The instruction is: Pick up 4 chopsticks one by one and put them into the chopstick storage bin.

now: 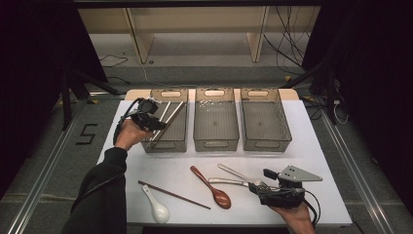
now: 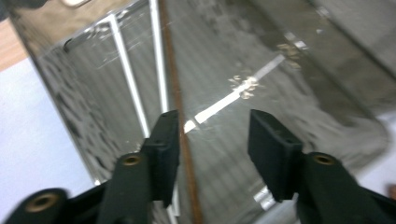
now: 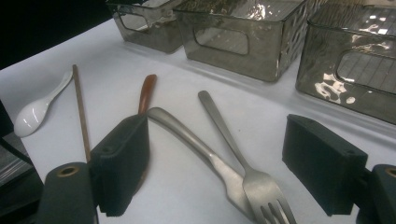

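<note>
My left gripper hangs over the left smoky bin, which holds silver chopsticks. In the left gripper view its jaws stand open above the bin floor; a brown chopstick lies along the left jaw and two silver chopsticks lie beside it, nothing pressed between the pads. My right gripper rests low at the table's front right, open, with a metal fork and a second metal utensil's handle on the table between its jaws.
On the white table lie a wooden spoon, a brown chopstick and a white ceramic spoon. The middle bin and the right bin stand empty at the back.
</note>
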{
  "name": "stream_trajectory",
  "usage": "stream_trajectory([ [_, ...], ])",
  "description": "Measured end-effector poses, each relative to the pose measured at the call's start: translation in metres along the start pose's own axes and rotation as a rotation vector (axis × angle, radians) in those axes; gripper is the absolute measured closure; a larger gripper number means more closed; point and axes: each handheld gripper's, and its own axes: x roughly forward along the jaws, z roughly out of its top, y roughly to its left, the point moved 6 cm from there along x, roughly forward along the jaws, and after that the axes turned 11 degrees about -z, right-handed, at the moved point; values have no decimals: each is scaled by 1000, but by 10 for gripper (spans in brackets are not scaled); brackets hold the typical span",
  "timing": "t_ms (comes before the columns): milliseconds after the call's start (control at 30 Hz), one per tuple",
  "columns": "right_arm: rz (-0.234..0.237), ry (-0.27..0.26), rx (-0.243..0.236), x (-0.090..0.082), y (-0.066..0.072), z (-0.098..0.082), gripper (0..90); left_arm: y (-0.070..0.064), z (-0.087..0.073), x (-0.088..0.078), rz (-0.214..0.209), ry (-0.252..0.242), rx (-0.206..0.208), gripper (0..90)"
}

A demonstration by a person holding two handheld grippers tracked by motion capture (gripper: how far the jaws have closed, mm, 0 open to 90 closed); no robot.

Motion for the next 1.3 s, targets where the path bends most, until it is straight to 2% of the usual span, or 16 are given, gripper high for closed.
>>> stream_trajectory([
  [133,0,0,-1,0,0,0,239,-18,-1,-8,-27,3,36,424],
  [233,0,-1,-2,0,0,0,239,-27,-4,-12,-37,4,47,380],
  [267,0,-1,-2,0,0,0,239,-33,-5,-14,-51,-12,52,372],
  [433,-1,-1,-2,0,0,0,239,-56,-14,-16,-103,-13,113,309],
  [500,-1,-3,-1,0,0,0,239,-66,-20,-14,-121,0,146,296],
  [600,-1,-2,-1,0,0,0,239,-77,-30,-10,-126,52,194,281],
  [633,0,-2,-2,0,0,0,239,-80,-32,-9,-124,77,220,275],
  [700,0,-1,-2,0,1,0,239,-84,-34,-9,-119,85,244,271],
  [733,0,-1,-3,0,1,0,239,-88,-35,-8,-130,91,260,271],
  [833,0,-3,-1,-1,0,1,239,-96,-40,-6,-142,113,286,262],
  [933,1,-3,-1,-1,1,1,239,-101,-45,-5,-139,139,307,252],
  [1100,2,-3,0,-1,1,1,239,-108,-51,-5,-148,148,320,244],
  [1300,0,-5,-2,-2,0,1,239,-117,-60,-3,-161,184,364,242],
])
